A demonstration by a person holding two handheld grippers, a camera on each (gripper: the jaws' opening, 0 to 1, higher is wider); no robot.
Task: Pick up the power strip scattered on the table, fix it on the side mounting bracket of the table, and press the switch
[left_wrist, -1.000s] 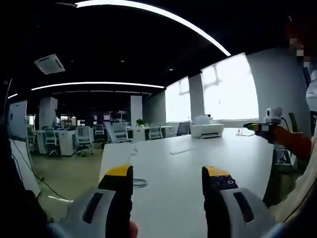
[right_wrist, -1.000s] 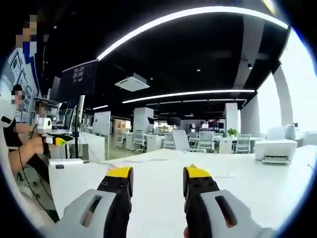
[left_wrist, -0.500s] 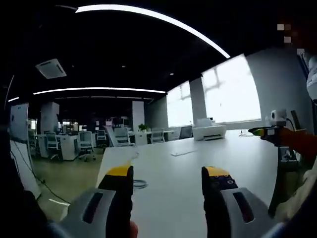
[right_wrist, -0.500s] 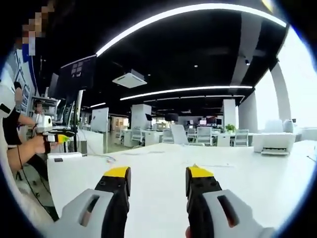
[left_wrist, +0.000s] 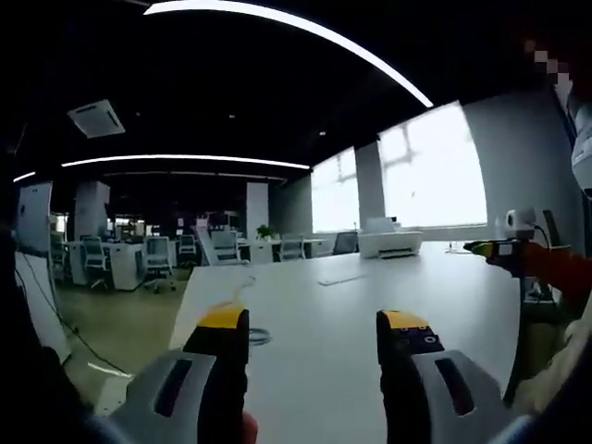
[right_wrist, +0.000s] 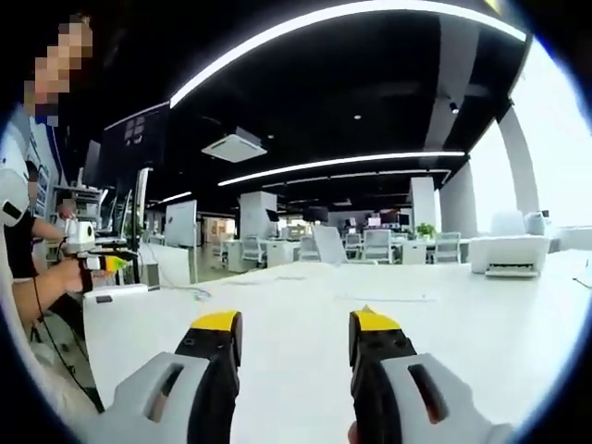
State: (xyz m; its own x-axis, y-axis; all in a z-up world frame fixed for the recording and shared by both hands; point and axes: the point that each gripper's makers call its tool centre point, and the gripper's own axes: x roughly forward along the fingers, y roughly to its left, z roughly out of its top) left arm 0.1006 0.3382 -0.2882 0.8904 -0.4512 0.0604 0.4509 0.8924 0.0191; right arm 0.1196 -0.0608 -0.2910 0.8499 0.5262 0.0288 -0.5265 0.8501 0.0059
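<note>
A long flat white piece, likely the power strip [left_wrist: 341, 278], lies far out on the white table [left_wrist: 324, 370] in the left gripper view. It reads as a thin pale sliver [right_wrist: 388, 298] in the right gripper view. My left gripper [left_wrist: 312, 324] hovers low over the table's near end, open, nothing between its yellow-tipped jaws. My right gripper [right_wrist: 294, 324] is likewise open and empty above the table [right_wrist: 462, 342]. Each gripper also appears in the other's view, held up by a hand: the right gripper [left_wrist: 488, 248] and the left gripper [right_wrist: 100, 263].
A thin cable loop [left_wrist: 260, 339] lies near the table's left edge. A white printer [left_wrist: 388, 242] [right_wrist: 510, 254] stands at the far end. Office desks and chairs [left_wrist: 148, 259] fill the room beyond. A person's arm [right_wrist: 42, 282] is at the left side.
Both views have shifted slightly with the hands. Both grippers stay open and empty, and nothing on the table has moved.
</note>
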